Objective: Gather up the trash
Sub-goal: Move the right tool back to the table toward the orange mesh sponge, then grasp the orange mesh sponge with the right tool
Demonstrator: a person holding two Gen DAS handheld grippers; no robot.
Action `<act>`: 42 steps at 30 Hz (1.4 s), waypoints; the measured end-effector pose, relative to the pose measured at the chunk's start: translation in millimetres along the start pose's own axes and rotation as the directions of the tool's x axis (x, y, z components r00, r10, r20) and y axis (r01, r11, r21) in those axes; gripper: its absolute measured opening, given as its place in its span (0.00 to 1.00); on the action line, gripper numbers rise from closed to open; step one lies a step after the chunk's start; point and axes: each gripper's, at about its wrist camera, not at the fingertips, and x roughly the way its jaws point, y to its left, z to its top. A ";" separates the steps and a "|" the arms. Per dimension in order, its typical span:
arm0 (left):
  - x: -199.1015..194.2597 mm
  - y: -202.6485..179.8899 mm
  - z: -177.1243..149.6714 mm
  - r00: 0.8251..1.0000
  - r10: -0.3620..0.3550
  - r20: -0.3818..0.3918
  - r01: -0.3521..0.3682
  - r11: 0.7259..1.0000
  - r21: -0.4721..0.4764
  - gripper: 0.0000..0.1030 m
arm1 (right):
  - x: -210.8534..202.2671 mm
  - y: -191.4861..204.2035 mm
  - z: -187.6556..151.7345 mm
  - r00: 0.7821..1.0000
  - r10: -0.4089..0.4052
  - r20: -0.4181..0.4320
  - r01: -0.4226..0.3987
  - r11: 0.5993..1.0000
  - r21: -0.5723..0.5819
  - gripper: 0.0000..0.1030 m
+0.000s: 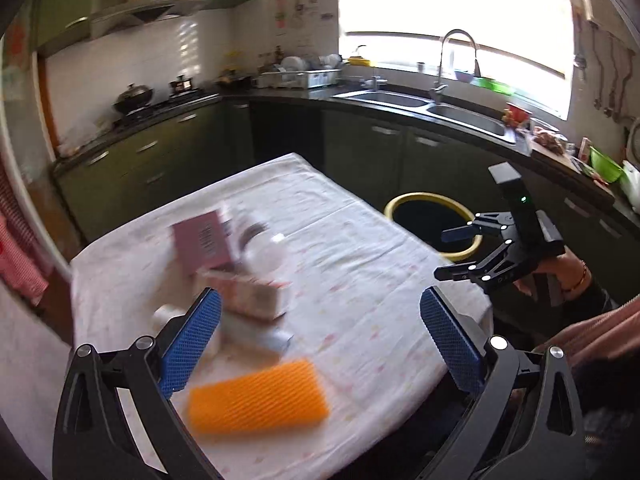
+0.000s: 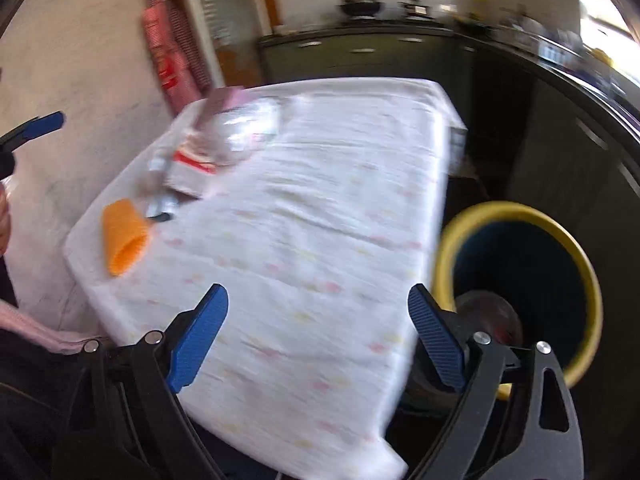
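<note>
A pile of trash lies on the cloth-covered table [image 1: 360, 280]: an orange foam net [image 1: 256, 400] nearest me, a red-and-white carton [image 1: 248, 296], a maroon box [image 1: 202, 242], a clear plastic bottle [image 1: 264, 252] and a small tube. My left gripper [image 1: 320, 324] is open and empty above the table's near edge, just behind the orange net. My right gripper [image 2: 318, 320] is open and empty over the table's right side; it also shows in the left wrist view [image 1: 456, 254]. The yellow-rimmed bin [image 2: 520, 280] stands on the floor beside the table. The same trash shows in the right wrist view: orange net [image 2: 122, 236], carton [image 2: 192, 168].
Dark green kitchen cabinets run behind the table, with a double sink [image 1: 432, 106] and tap under the window, a stove with a pot [image 1: 134, 96] at left. A red cloth [image 2: 168, 48] hangs on the wall. The bin [image 1: 432, 224] stands between table and cabinets.
</note>
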 end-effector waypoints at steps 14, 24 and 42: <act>-44.0 90.9 -84.6 0.980 0.177 -0.093 -0.193 0.960 -0.203 0.95 | 76.5 188.2 45.3 0.941 0.285 -0.181 -0.336 0.843 -0.421 0.82; -44.4 100.7 -94.9 0.982 0.165 -0.092 -0.183 0.952 -0.244 0.95 | 122.1 229.8 60.7 0.924 0.257 -0.283 -0.368 0.800 -0.474 0.69; -40.8 100.3 -95.5 0.982 0.162 -0.094 -0.180 0.952 -0.249 0.95 | 113.9 216.4 64.6 0.928 0.268 -0.258 -0.358 0.834 -0.420 0.12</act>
